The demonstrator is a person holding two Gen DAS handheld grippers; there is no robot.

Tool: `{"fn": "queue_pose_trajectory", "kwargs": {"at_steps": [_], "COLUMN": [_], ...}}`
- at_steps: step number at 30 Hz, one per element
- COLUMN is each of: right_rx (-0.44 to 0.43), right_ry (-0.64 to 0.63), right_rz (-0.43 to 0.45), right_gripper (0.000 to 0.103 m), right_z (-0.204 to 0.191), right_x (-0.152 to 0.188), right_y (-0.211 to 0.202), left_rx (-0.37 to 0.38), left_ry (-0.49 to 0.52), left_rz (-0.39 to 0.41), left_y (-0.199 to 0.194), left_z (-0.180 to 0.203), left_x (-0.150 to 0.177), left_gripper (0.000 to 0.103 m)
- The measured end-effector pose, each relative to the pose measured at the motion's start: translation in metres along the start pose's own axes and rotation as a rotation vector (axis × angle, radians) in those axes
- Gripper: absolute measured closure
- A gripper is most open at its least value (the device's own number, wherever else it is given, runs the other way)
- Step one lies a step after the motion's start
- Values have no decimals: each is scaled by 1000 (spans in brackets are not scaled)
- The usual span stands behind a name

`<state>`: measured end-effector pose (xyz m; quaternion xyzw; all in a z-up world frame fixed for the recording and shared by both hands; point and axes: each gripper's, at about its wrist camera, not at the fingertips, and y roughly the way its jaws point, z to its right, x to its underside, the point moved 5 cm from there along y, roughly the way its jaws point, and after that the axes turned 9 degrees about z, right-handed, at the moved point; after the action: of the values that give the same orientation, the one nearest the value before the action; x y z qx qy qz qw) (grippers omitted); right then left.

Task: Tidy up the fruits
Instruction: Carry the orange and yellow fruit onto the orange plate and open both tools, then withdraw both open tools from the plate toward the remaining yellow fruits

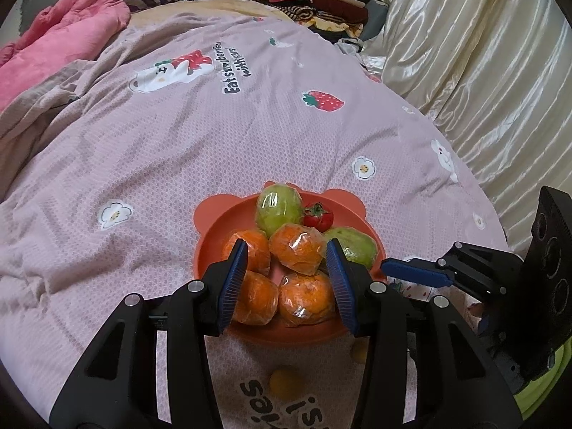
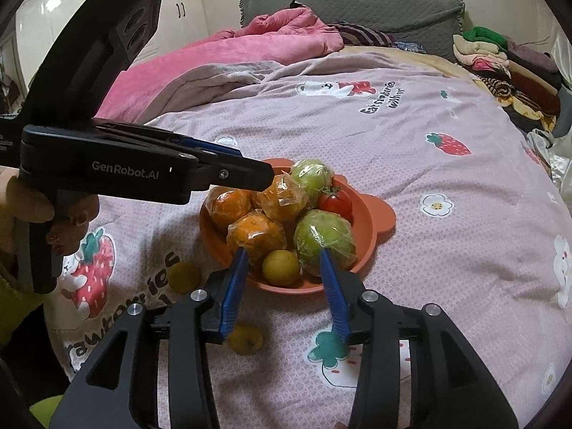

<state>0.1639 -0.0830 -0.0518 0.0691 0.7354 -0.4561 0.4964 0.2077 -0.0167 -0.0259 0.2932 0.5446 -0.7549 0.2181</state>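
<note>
While the right gripper [image 2: 282, 268] gapes, a yellow fruit [image 2: 281, 267] sits in the bowl [image 2: 375, 236].

4 oranges [image 2: 256, 236], 2 guavas [image 2: 323, 239], 1 tomato [image 2: 336, 202], 3 yellow frt [image 2: 281, 267].

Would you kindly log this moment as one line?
left tool: open over bowl | right tool: open, yellow fruit in bowl | loose yellow fruits: two on bedspread

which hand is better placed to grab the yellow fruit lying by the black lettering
Probably left. The loose fruit lies just beneath the left gripper, whose fingers are open and empty above the bowl. The right gripper sits further off, straddling another yellow fruit in the bowl.
</note>
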Motion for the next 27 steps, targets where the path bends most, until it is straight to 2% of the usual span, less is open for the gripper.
{"fn": "queue_pose_trajectory", "kwargs": {"at_steps": [4,12,14,27], "right_rx": [5,15,17,38], "right_ry": [3,13,17,24], "right_rz": [5,6,7,6], "right_gripper": [59,49,47,33], "right_z": [2,2,3,4], "right_x": [1,3,3,4], "right_y": [-3,-7,-8,-12], "left_rx": [-3,-4,-7,-13], "left_ry": [-1,-5,-4,-1], "left_rz": [3,7,10,33], "left_y": [-1,-3,-3,-11], "left_z": [-1,-2,-2,-4], "left_x": [0,0,0,-3], "left_gripper": [65,65,62,57]}}
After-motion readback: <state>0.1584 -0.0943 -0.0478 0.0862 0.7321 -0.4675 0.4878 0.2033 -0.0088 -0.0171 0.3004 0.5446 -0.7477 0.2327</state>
